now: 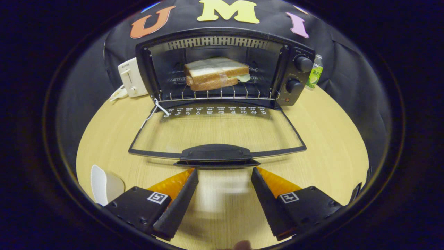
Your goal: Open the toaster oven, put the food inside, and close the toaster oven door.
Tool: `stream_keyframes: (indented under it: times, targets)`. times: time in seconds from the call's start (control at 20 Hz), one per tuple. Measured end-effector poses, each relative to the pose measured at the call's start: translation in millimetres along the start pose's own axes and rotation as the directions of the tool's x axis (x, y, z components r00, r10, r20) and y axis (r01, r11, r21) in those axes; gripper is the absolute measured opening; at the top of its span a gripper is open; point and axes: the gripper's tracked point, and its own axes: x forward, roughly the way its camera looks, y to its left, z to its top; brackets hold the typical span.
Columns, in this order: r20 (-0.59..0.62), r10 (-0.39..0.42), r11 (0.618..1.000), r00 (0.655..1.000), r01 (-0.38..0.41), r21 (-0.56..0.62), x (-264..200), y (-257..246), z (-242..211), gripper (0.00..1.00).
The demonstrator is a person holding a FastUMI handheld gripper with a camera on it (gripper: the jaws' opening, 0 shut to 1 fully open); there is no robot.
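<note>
So I'm holding my gripper (224, 173) wide open over the wooden surface (329, 146), nothing between the fingers (180, 194), just bare wood showing in the gap. The tips are sitting just short of the toaster oven door's handle (215, 154), not touching it as far as I can tell. The door (218, 130) is lying folded all the way down, flat out toward me. The toaster oven (222, 69) is standing beyond it, and the sandwich (215, 73) is sitting inside on the wire rack (215, 93). A white toaster (131, 77) is standing just beside the oven on one side, a green-labelled bottle (315, 72) is peeking out behind the other. Something white (100, 184) is lying on the surface near one finger, can't tell what.
</note>
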Motion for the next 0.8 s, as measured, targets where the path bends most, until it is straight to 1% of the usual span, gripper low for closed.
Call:
stream_keyframes:
  times: [0.15,0.3,0.4,0.55,0.7,0.8]
  targets:
    - [0.011,0.012,1.0,1.0,-0.012,-0.002,-10.9,-0.6,7.1,1.0]
    - [0.08,0.023,0.999,0.997,-0.021,-0.026,-37.0,0.7,26.9,1.0]
    - [0.14,0.038,0.999,0.989,-0.034,-0.035,-53.4,0.2,52.3,1.0]
    - [0.226,0.054,0.998,0.973,-0.044,-0.047,-59.0,-1.5,101.7,1.0]
    - [0.267,0.07,0.997,0.961,-0.06,-0.047,-59.1,-0.4,134.2,1.0]
    - [0.294,0.074,0.997,0.953,-0.063,-0.045,-69.7,-1.7,152.6,1.0]
